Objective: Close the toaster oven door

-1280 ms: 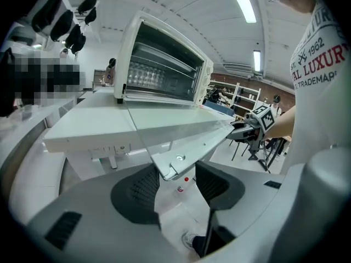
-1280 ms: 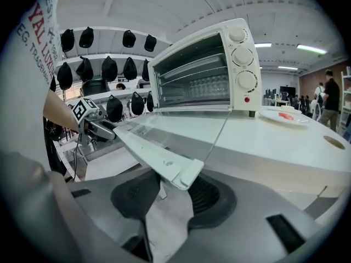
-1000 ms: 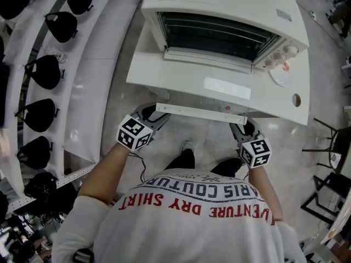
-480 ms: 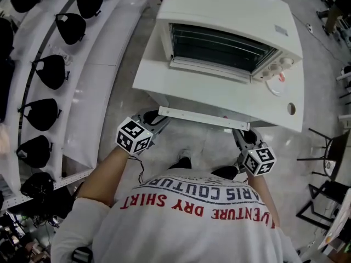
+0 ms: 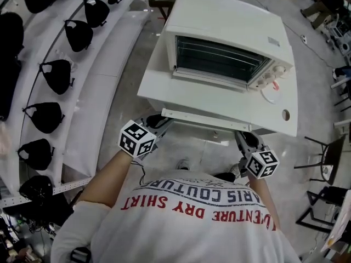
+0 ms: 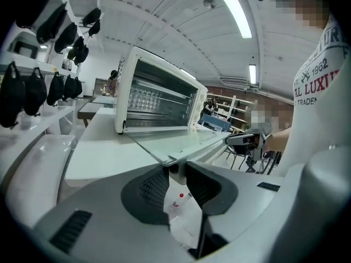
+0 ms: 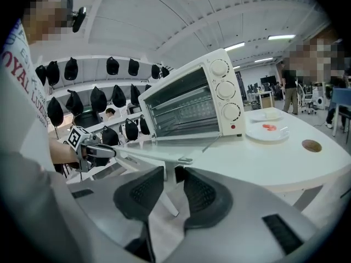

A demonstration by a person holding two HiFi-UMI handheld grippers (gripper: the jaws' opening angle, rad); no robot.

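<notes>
A white toaster oven [image 5: 230,21] stands on a white table [image 5: 288,100] with its glass door [image 5: 208,100] folded down flat over the table's front edge. The door's white handle bar [image 5: 205,119] runs along that edge. My left gripper [image 5: 164,120] is at the bar's left end; in the left gripper view the jaws [image 6: 176,174] are closing, and the pads press on the handle's end post. My right gripper [image 5: 243,137] is at the right end, its pads [image 7: 174,177] set against the other post. The oven cavity [image 7: 186,111] shows wire racks.
A white plate [image 5: 271,93] with red bits lies beside the oven's knobs [image 7: 225,89], near a round hole [image 5: 285,114] in the table. Curved white shelves hung with black caps [image 5: 55,70] run along the left. Chairs [image 5: 329,158] stand at the right. My feet are below the door.
The view has drawn back and the oven looks smaller and higher. Both grippers stay at the handle's ends and have shifted slightly with it. The door still lies flat.
</notes>
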